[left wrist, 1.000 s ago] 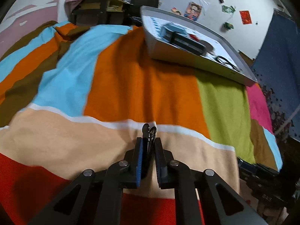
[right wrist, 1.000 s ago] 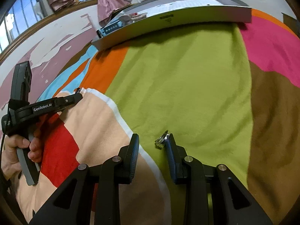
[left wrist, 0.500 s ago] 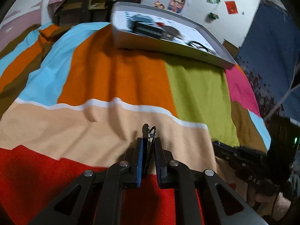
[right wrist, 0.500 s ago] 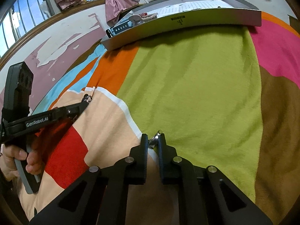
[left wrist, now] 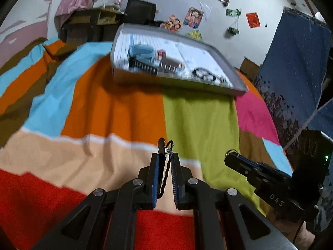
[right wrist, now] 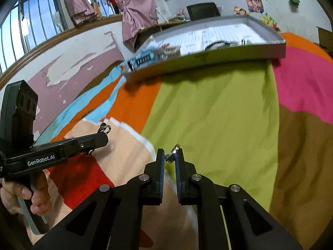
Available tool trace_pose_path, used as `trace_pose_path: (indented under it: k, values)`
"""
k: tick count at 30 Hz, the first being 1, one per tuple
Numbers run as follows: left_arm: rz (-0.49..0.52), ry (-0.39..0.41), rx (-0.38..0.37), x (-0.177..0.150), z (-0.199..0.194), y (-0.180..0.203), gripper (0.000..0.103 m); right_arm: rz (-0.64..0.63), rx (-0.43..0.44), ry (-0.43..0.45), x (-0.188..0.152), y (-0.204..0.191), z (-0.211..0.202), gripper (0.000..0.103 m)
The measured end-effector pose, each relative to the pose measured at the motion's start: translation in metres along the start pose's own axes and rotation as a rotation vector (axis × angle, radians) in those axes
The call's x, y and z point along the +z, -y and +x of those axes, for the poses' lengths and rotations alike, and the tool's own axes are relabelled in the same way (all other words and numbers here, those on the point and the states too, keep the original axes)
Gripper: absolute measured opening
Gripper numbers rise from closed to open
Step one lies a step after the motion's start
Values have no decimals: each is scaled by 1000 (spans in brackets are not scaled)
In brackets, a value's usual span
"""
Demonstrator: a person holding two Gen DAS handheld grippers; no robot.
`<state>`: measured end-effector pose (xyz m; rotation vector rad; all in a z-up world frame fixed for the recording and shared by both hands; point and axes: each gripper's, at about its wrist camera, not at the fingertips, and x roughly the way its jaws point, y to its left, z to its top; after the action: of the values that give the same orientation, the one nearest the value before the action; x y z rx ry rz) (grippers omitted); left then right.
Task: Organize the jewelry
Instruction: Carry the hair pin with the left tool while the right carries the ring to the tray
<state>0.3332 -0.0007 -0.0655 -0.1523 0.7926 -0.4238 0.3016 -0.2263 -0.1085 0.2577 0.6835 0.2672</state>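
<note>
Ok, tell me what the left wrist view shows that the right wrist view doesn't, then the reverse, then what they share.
Only the left wrist view: the left tongs seen from behind, shut on a dark twisted jewelry piece with a clasp, and a blue curtain.

Only the right wrist view: a barred window, pink hanging cloth, the hand gripping the left handle, and the right tongs shut on a small silver piece.

Both: the striped blanket, the grey tray of items, a black chair, wall posters.
</note>
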Motion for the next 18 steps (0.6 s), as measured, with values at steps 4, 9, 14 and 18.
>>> trace_pose_path:
  k: [4, 9, 14, 18]
  values:
    - [-5, 44, 1, 29, 3, 11, 11, 19, -33, 46, 25, 11, -9, 9]
    - [-6, 98, -28, 76, 23, 36, 11, -1, -73, 132, 79, 34, -19, 9]
    - [-27, 139, -68, 114, 51, 55, 11, -70, -115, 185, 135, 61, -21, 9]
    - [-46, 137, -85, 134, 80, 65, 11, -78, -121, 213, 152, 77, -19, 9]
